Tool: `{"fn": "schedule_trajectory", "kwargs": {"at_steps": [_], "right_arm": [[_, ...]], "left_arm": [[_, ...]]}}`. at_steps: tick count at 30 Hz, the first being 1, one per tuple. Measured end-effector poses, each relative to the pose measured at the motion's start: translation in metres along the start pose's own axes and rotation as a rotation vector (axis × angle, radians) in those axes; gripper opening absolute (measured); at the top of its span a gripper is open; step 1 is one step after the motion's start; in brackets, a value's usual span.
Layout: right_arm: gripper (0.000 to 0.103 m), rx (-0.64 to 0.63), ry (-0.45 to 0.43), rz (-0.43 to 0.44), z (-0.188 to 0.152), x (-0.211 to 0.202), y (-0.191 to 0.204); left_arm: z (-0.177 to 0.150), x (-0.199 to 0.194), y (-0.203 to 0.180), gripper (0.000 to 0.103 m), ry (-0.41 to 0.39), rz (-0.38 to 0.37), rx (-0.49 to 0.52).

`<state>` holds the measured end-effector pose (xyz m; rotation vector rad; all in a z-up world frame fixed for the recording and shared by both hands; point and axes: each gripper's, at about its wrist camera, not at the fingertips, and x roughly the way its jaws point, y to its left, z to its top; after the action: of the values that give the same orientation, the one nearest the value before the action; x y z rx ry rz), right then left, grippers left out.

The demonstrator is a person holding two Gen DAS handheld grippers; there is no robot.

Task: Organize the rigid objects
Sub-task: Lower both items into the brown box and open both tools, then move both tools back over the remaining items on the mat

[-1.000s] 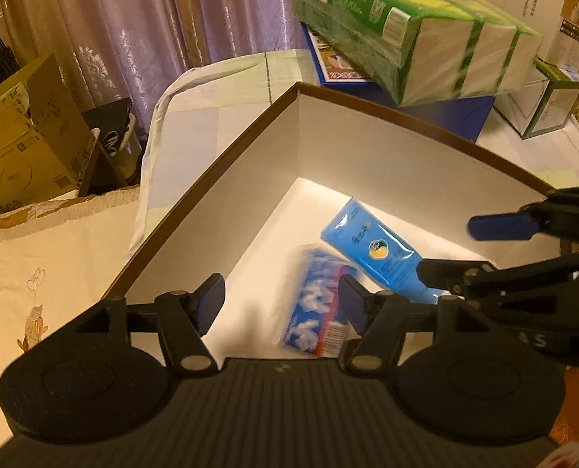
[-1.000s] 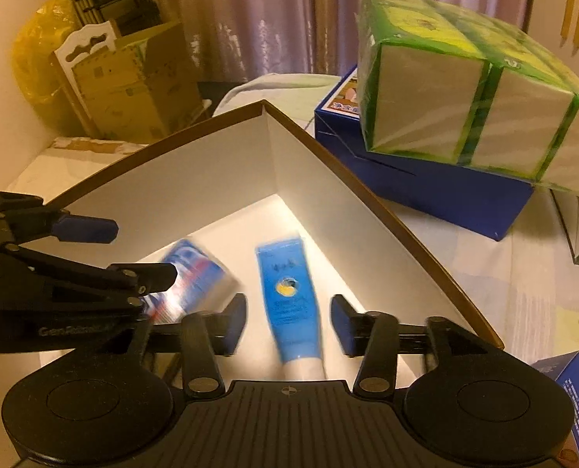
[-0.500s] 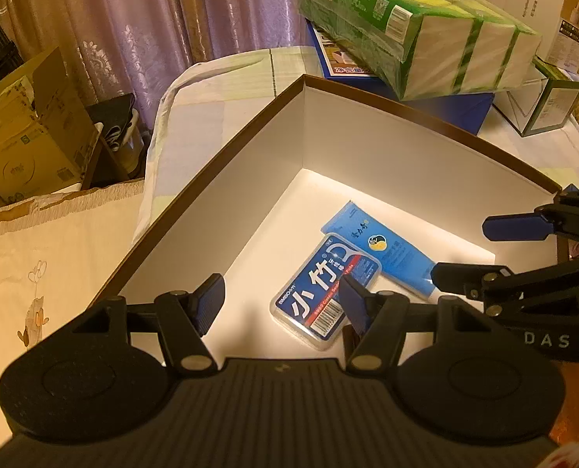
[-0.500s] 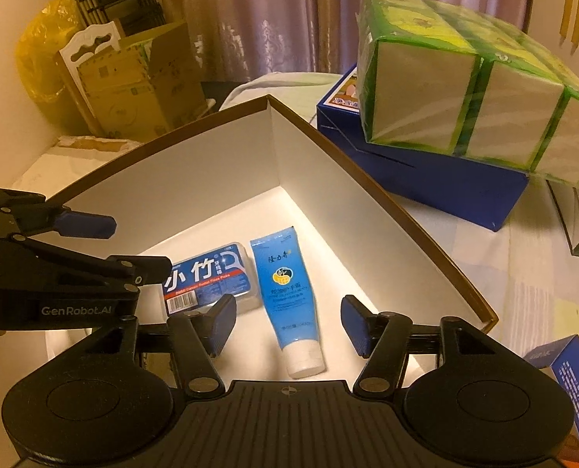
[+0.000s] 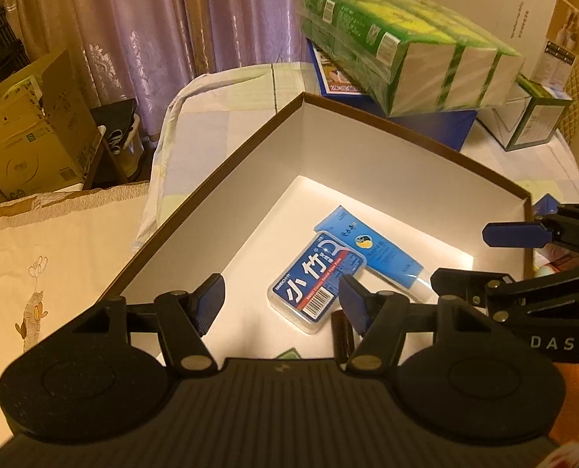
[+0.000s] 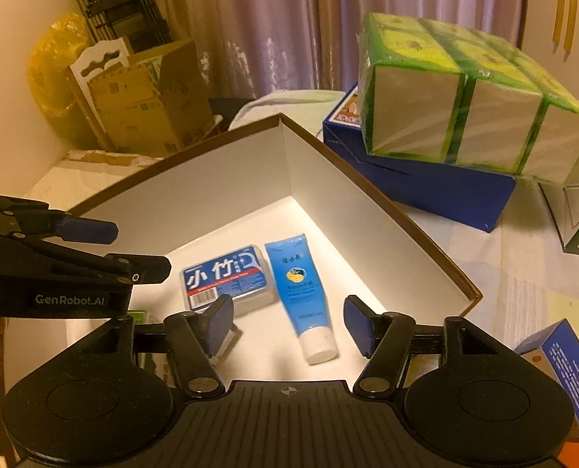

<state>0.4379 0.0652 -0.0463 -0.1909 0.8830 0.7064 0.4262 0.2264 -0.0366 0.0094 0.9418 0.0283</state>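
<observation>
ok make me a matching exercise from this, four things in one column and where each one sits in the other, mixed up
Things
1. blue tube
2. floss pick case
3. green tissue pack
4. right gripper

Places
a. lying flat on the floor of the white box, barcode end toward the camera
b. on top of the dark blue box, outside the white box
c. above the white box, jaws open and empty
d. on the box floor with its white cap toward the camera

Pairs: 1-d, 2-a, 3-b, 4-c
</observation>
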Motion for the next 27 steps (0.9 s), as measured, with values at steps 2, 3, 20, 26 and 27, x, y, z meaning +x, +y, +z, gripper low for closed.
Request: {"fn": "schedule_trajectory", "kwargs": {"at_steps": [2,3,20,26,27], "right_arm": [[0.067,0.005,-0.019,0.000,-0.002,-0.008,0.001],[0.069,0.009,-0.029,0.000,-0.003,-0.012,0.001],[0.079,0.105,-0.154,0.014,-0.042,-0.094,0.011],[0.079,0.129,-0.161,0.007,-0.065,-0.117,0.016],[0.079,0.134,-0.161,0.005,-0.070,-0.121,0.016]], "left_arm": [[-0.003,-0.010,-0.001,0.061,-0.013,-0.007,-0.002],[-0.004,-0.016,-0.001,0.061,-0.022,-0.011,-0.005],[-0.047,-0.102,-0.015,0.061,-0.120,-0.074,-0.004],[-0.068,-0.121,-0.033,0.061,-0.122,-0.121,0.020],[-0.072,-0.124,-0.036,0.061,-0.121,-0.130,0.027]]}}
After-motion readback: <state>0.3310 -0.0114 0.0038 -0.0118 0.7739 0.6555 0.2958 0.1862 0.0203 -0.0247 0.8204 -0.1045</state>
